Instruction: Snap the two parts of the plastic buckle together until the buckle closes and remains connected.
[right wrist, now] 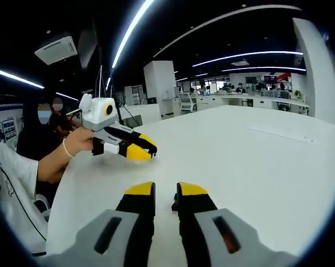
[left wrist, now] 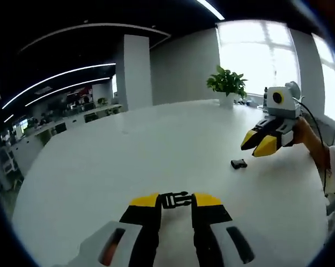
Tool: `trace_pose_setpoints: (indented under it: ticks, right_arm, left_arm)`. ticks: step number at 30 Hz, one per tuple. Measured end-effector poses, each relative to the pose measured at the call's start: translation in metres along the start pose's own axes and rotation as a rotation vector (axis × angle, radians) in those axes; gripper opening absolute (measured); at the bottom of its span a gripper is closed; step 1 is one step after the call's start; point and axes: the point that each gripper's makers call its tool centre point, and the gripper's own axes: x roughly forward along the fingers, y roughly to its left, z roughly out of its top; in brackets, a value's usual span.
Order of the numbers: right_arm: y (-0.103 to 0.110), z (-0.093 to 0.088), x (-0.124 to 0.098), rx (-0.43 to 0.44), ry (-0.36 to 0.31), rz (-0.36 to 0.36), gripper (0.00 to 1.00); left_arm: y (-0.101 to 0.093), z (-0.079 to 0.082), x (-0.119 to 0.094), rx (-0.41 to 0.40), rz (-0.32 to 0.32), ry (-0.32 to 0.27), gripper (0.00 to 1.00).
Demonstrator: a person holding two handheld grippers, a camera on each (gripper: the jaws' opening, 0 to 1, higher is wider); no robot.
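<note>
Your left tool [left wrist: 175, 201] rises from the bottom centre of the left gripper view, and its yellow-tipped jaws pinch the pronged buckle half [left wrist: 175, 199] between them; the black part spans the gap from tip to tip, held just above the white worktop [left wrist: 100, 167]. The other buckle half [left wrist: 239, 163], small and black, lies flat on the worktop at the right of that frame, apart from the pronged one and below your right tool [left wrist: 258, 143]. That right tool hangs in the air at the right edge, its yellow tips angled down and to the left with only a narrow gap between them and nothing gripped, your hand [left wrist: 307, 133] behind it.

In the right gripper view, your right tool [right wrist: 166, 190] comes up from the bottom centre with its jaws nearly together, a slim gap left, over bare white worktop [right wrist: 256, 167]. A small dark piece shows at the inner edge of the right-hand tip, too small to identify. Your left tool [right wrist: 138, 149] sits at the centre left of that frame, held by your hand [right wrist: 78, 142]; from this side you cannot tell what its tips hold. A potted plant [left wrist: 227, 84] stands on the far worktop, upper right of the left gripper view.
</note>
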Motion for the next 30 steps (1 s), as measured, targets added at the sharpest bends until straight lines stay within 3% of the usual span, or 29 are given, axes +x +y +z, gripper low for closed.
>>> trace_pose_setpoints:
  ticks: [16, 19, 26, 30]
  right_arm:
    - [-0.002, -0.002, -0.004, 0.002, -0.007, 0.001, 0.15]
    - [-0.003, -0.003, -0.005, 0.000, -0.006, -0.002, 0.15]
    - [-0.001, -0.002, -0.005, -0.001, -0.011, 0.000, 0.15]
    - [-0.002, -0.002, -0.006, 0.002, -0.013, -0.001, 0.15]
  left_arm:
    - [0.021, -0.007, -0.010, -0.104, 0.099, -0.039, 0.21]
    - [0.017, -0.006, -0.013, -0.130, 0.090, -0.058, 0.21]
    - [0.018, -0.013, -0.014, -0.089, 0.150, -0.037, 0.21]
    - [0.023, -0.013, -0.014, -0.117, 0.173, -0.049, 0.21]
